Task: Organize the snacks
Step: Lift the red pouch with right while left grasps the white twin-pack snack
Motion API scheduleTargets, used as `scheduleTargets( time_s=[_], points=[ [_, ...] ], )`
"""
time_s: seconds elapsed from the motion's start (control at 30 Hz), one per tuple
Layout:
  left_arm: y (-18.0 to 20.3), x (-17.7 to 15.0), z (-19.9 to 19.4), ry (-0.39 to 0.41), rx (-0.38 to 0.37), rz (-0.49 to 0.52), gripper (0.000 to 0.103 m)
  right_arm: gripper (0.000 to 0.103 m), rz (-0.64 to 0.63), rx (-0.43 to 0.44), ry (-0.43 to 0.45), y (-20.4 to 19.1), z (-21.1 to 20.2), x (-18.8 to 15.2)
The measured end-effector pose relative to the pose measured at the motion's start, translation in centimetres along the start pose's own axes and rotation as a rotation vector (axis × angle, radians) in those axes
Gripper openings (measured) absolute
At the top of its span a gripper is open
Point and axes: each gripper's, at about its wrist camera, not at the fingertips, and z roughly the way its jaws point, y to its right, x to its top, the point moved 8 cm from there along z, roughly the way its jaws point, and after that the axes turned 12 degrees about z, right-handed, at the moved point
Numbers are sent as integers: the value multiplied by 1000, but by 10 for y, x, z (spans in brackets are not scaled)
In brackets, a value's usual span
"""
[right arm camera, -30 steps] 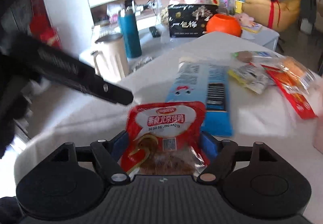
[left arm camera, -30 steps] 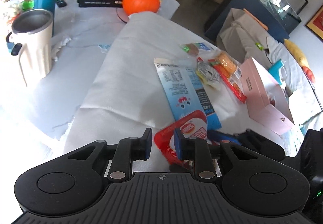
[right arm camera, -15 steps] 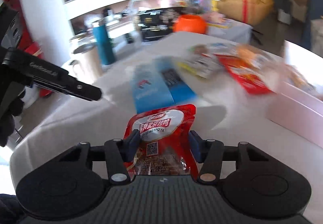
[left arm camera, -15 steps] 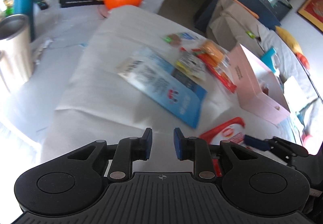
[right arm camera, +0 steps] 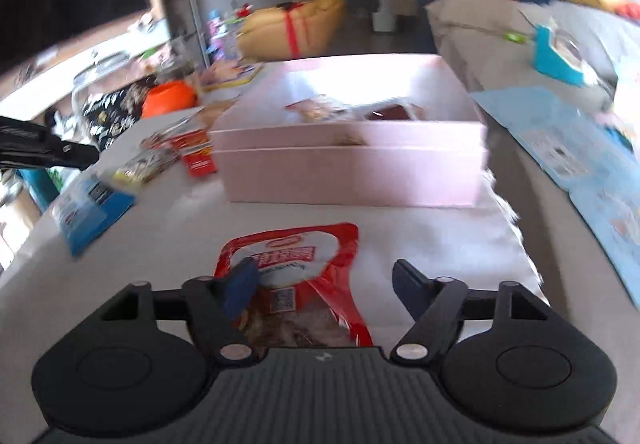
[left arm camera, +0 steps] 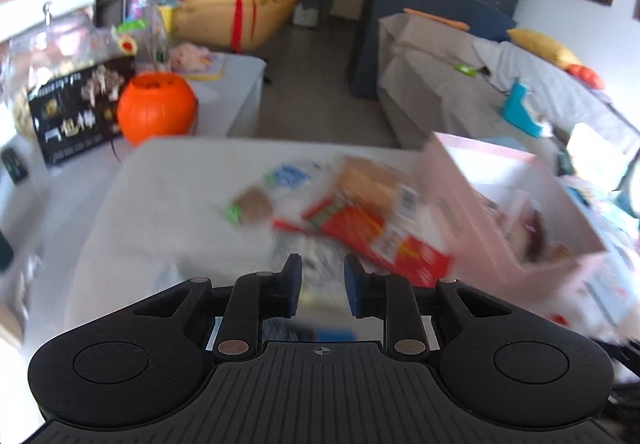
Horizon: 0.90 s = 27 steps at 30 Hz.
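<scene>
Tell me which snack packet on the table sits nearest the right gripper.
The red pouch with the white oval label, lying between the right gripper's open fingers. The blue packet and small yellow one lie farther off, left.

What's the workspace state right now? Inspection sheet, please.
Surface: white-covered table, crowded with snacks.
Job's things: red snack pouch lies flat in front of the open pink box, which already holds a few packs; blue packet, small yellow pack and long red packet are outside it.
Clutter: orange pumpkin bowl, black snack bag.
Grippers: right gripper wide open over the pouch; left gripper slightly open, empty.
Cables: nothing seen.
Surroundings: yellow beanbag, grey sofa; image blurred.
</scene>
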Motion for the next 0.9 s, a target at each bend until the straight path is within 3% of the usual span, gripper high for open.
scheduleTargets(
  time_s=[0.2, 0.3, 0.47, 0.57, 0.7, 0.8, 0.9],
  points=[
    [-11, 6, 43, -54, 83, 52, 27, 78, 32, 28, 13, 1, 3, -4],
    [-10, -3, 55, -101, 67, 76, 28, 81, 31, 34, 13, 3, -1, -6],
    [0, -10, 47, -100, 33, 153, 28, 82, 40, 42, 14, 3, -2, -6],
    [16, -19, 43, -141, -35, 231, 40, 82, 35, 39, 13, 1, -2, -6],
    [33, -34, 35, -177, -30, 343, 41, 83, 27, 34, 12, 0, -1, -7],
    [29, -32, 28, -161, -13, 262, 41, 83, 27, 34, 12, 0, -1, -7],
    [15, -18, 30, -138, -19, 65, 41, 83, 25, 33, 12, 0, -1, -7]
  ],
)
